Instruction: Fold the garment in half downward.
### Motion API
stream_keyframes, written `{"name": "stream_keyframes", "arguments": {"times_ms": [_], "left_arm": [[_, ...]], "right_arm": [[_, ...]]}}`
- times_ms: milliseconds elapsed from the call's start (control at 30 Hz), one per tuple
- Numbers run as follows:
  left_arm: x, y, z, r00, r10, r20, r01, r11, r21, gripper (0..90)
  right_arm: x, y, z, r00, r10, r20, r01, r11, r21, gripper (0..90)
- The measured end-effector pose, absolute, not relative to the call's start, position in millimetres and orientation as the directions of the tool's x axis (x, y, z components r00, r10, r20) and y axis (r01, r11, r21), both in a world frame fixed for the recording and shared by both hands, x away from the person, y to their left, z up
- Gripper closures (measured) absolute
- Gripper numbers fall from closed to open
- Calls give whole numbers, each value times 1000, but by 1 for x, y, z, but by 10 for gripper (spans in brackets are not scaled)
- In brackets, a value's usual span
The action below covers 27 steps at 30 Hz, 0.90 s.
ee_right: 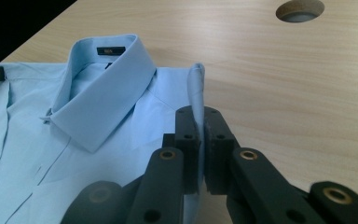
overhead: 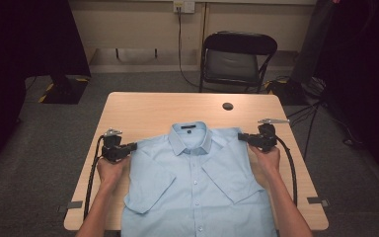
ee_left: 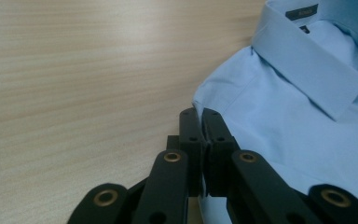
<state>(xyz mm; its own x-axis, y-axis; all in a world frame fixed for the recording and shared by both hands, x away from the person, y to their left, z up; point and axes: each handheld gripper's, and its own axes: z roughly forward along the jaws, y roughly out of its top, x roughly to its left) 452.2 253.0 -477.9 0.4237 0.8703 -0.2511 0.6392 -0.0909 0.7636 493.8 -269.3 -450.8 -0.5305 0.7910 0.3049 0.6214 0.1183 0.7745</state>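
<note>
High view: shirt [overhead: 197,190] is lying face up on the table [overhead: 148,111], collar [overhead: 190,138] pointing away from the person, sleeves folded in across the front, its long axis running from the near edge toward the chair [overhead: 237,59]. Left gripper [overhead: 132,146] and right gripper [overhead: 242,137] are each meeting a shoulder corner from the outside, so the cloth is lying inward of both, equally near.

Left gripper view: jaws are standing clenched at the shoulder edge, the fabric [ee_left: 279,116] spreading to their right; whether cloth is pinched is hard to tell.

Right gripper view: jaws are grasping a raised fold [ee_right: 196,88] of the shoulder, standing upright between the pads, with the collar [ee_right: 98,88] lying to their left and a cable hole [ee_right: 300,10] beyond.

Shirt is looking pale blue, smooth, buttoned, thin and limp; a lift will likely need both corners rising together.
</note>
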Motion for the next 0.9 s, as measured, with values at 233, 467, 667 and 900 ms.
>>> {"name": "stream_keyframes", "arguments": {"times_ms": [233,467,667,900], "left_arm": [[448,259,-469,419,869,-262,621,-63,781,884],[443,267,-457,418,865,-278,585,-22,811,884],[443,271,-444,423,861,-281,566,-9,825,885],[448,264,-418,456,850,-264,518,-12,855,886]], "right_arm": [[495,-266,-437,-545,786,292,602,124,789,864],[498,-261,-421,-560,774,296,578,109,809,865],[498,-259,-409,-575,767,285,560,116,820,866],[497,-264,-394,-576,769,276,541,106,834,865]]}}
